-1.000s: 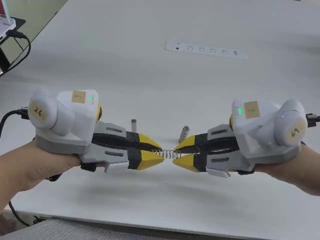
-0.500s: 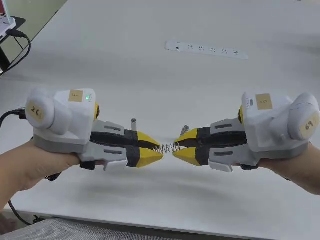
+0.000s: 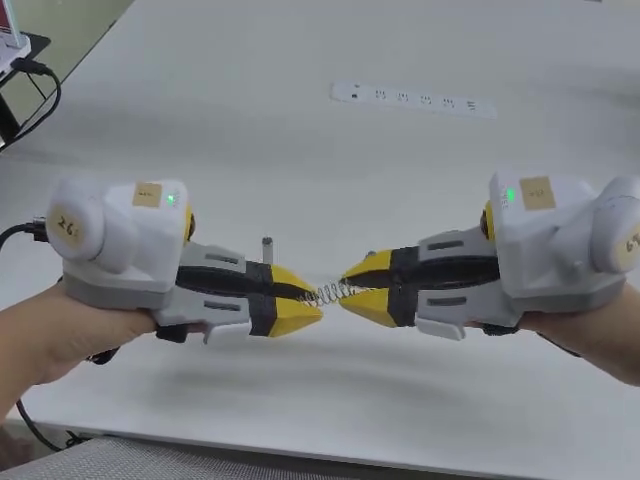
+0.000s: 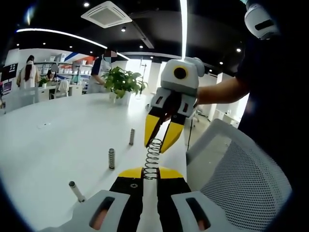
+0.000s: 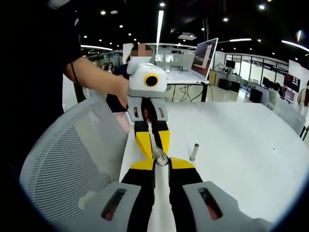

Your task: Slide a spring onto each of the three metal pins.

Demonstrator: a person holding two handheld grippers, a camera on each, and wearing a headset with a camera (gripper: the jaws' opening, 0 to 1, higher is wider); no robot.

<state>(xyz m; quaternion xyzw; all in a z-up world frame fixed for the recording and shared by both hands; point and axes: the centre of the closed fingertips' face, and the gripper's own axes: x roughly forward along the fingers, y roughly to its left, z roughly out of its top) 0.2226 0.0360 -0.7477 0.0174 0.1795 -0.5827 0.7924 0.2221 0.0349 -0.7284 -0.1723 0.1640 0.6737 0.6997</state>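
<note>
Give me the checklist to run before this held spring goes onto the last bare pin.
1. Spring secured: ok, the left gripper and the right gripper each clamp one end.
2. Bare pin upright with nothing on it: ok.
3. Near pin and far pin carry springs: ok.
4. One spring end open to take the pin: not ok, both ends sit between fingers.
5. Spring lined up over the bare pin: not ok, it lies roughly level between the grippers, away from the pin.
6. Spring unbent: cannot tell.
</note>
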